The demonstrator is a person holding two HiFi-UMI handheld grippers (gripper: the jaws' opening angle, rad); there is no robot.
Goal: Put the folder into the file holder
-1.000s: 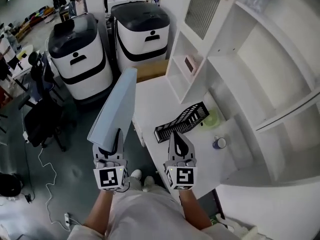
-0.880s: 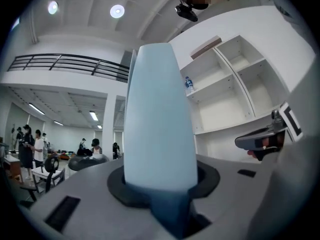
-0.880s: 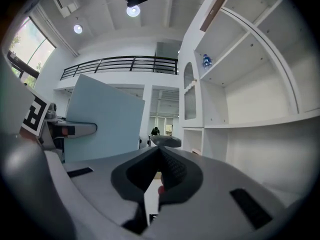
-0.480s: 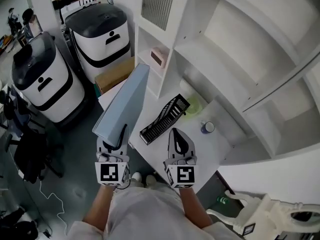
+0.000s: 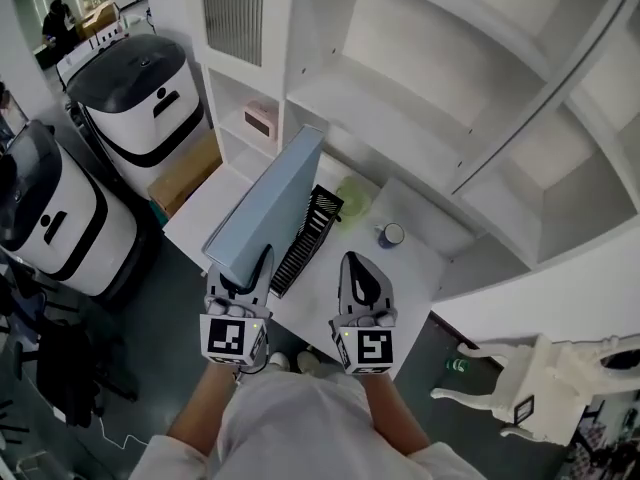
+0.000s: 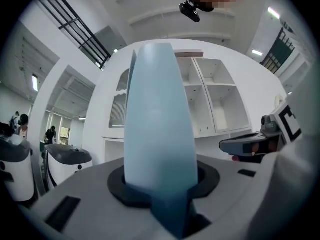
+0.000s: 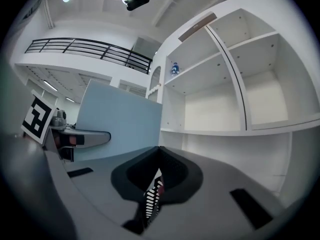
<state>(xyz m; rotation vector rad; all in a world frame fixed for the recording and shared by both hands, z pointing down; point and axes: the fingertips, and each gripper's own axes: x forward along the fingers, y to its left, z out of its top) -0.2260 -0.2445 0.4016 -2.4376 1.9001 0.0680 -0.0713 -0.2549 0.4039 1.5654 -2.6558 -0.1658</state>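
Note:
A light blue folder (image 5: 272,200) stands up on edge, and my left gripper (image 5: 260,260) is shut on its near lower end. In the left gripper view the folder (image 6: 157,124) fills the middle between the jaws. It hangs over the white table (image 5: 212,206), just left of the black slotted file holder (image 5: 306,236), and hides part of it. Beside it on the right, my right gripper (image 5: 353,261) has its jaws together with nothing in them. Through the thin slit between them, the right gripper view shows a strip of the file holder (image 7: 151,200).
A white shelf unit (image 5: 420,98) rises behind the table. A pale green round thing (image 5: 352,196) and a small cup (image 5: 390,234) sit beyond the file holder. Two white-and-black bins (image 5: 140,78) and a cardboard box (image 5: 185,168) stand at left. A white object (image 5: 540,378) lies at lower right.
The view has swung from the bins toward the shelf unit. Both grippers and the folder have come over the table's near edge, and the folder now stands right beside the file holder.

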